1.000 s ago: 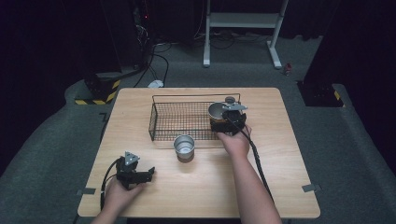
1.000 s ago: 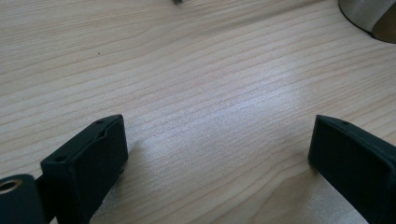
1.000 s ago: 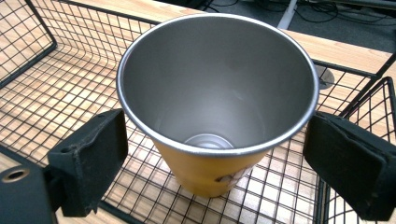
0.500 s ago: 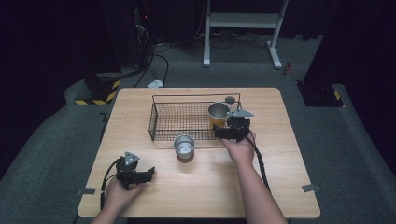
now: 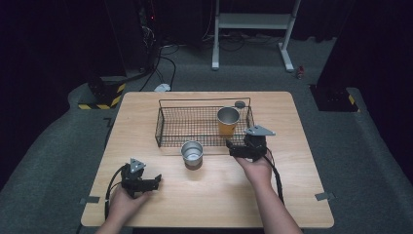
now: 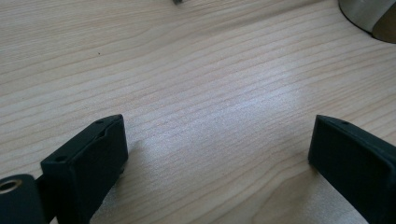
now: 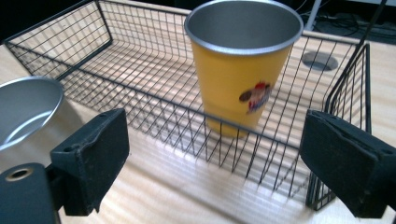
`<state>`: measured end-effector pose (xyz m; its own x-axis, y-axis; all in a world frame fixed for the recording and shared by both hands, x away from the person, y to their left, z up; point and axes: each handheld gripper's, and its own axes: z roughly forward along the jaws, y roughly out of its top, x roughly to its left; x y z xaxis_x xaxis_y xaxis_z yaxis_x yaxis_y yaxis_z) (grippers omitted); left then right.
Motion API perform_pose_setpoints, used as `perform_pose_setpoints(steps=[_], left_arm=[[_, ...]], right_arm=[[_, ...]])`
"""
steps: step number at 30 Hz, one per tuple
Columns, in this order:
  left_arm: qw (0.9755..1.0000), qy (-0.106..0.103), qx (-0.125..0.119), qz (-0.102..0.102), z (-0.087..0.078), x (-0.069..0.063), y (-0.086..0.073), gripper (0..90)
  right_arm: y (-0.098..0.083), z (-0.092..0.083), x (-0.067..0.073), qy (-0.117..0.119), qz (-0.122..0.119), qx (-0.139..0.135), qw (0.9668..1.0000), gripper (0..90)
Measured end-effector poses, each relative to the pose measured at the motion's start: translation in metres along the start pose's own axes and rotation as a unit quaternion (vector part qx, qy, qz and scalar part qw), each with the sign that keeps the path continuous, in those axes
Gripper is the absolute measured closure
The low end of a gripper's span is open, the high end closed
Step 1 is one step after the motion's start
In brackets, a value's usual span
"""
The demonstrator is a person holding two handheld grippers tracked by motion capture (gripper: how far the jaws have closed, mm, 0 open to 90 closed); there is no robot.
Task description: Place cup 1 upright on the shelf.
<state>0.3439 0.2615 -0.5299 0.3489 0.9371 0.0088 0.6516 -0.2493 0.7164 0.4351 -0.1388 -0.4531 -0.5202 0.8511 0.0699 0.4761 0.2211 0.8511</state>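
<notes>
A yellow cup with a metal rim (image 5: 227, 121) (image 7: 243, 70) stands upright in the right end of a black wire basket (image 5: 175, 127) (image 7: 116, 51). A silver metal cup (image 5: 192, 153) (image 7: 23, 107) stands on the table just in front of the basket. My right gripper (image 5: 242, 146) (image 7: 215, 158) hovers in front of the basket's near right corner, open and empty, with the yellow cup ahead of it beyond the wire wall. My left gripper (image 5: 152, 182) (image 6: 217, 135) rests low at the table's front left, open over bare wood. The silver cup's base (image 6: 369, 16) lies ahead of it.
The light wooden table (image 5: 292, 195) carries the basket across its far middle. A round grey cable hole (image 5: 239, 104) (image 7: 319, 60) lies behind the basket's right end. Cables trail from both grippers toward the front edge. Dark floor and a white stand surround the table.
My right gripper has drawn back from the yellow cup, out over the basket's front wall toward the person. The cup stays standing in the basket. The left gripper has kept still.
</notes>
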Motion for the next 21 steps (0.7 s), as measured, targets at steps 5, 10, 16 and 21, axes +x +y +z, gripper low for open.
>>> perform_pose_setpoints(steps=[5, 10, 16, 21], left_arm=[[1.0, 0.0, 0.0, 0.0, 0.0, 0.0, 0.0, 5.0], [1.0, 0.0, 0.0, 0.0, 0.0, 0.0, 0.0, 5.0], [1.0, 0.0, 0.0, 0.0, 0.0, 0.0, 0.0, 5.0], [1.0, 0.0, -0.002, -0.002, 0.0, 0.0, 0.0, 5.0]], right_arm=[[-0.018, -0.015, -0.001, -0.003, 0.002, 0.0, 1.0, 8.5], [-0.03, -0.024, -0.003, -0.01, -0.006, 0.003, 0.9999, 8.5], [-0.05, -0.037, -0.005, -0.025, -0.005, 0.004, 0.9997, 8.4], [-0.066, -0.044, -0.007, -0.028, 0.006, 0.023, 0.9993, 8.4]])
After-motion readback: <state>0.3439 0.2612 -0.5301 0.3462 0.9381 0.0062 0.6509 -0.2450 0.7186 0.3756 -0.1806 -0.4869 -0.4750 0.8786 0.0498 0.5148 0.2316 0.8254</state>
